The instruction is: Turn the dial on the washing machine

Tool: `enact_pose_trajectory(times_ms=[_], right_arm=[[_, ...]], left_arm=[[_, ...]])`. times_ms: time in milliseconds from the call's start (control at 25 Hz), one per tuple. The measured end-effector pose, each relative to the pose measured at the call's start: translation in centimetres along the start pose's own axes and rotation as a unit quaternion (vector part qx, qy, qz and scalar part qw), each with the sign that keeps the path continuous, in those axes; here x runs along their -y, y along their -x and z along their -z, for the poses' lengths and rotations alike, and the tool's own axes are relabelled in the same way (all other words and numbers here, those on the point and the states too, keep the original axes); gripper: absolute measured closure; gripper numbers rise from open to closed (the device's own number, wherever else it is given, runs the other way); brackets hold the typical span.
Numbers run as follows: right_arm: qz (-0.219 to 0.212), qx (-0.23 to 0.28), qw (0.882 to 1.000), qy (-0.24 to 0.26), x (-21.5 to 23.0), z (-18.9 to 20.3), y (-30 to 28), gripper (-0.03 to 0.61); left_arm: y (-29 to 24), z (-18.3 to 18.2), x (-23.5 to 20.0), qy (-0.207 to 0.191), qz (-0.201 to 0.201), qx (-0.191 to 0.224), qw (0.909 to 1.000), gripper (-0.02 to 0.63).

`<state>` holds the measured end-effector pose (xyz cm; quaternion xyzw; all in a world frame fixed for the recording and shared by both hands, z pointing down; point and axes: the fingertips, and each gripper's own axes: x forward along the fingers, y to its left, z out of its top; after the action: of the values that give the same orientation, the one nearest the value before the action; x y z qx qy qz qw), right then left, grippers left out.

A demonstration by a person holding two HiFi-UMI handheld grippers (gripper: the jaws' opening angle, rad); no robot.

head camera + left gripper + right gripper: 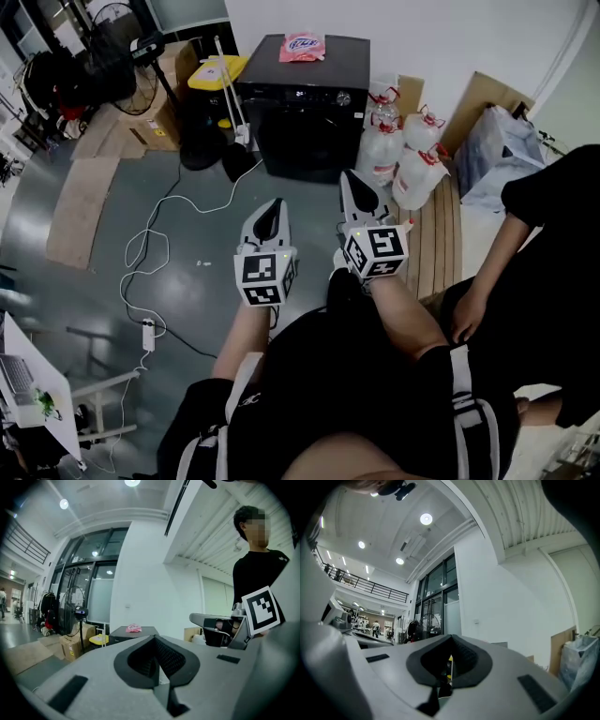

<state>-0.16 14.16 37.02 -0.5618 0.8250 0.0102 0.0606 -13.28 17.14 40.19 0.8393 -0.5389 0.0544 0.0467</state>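
Washing machine (305,112) stands on the floor against the far wall, with the dial (344,97) on its front panel, right of centre — untouched. Pink packet (303,46) on its lid; water jugs (405,150) just beside it. Left tool (272,214) and right tool (359,187) — jaws together, nothing between them, well apart from the machine.

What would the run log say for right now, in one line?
left gripper: shut, empty | right gripper: shut, empty | dial: untouched | washing machine: ahead, apart from grippers
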Motion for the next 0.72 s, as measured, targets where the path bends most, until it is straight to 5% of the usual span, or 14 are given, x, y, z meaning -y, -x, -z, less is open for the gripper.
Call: enact_pose_trajectory(times_ms=[720], right_arm=[[-0.003,-0.031,0.999,-0.012,21.1,4.4,-26.5,0.569]], left_arm=[[-35.0,-3.5,-4.3,0.008,0.014,-0.025,0.9996,0.618]])
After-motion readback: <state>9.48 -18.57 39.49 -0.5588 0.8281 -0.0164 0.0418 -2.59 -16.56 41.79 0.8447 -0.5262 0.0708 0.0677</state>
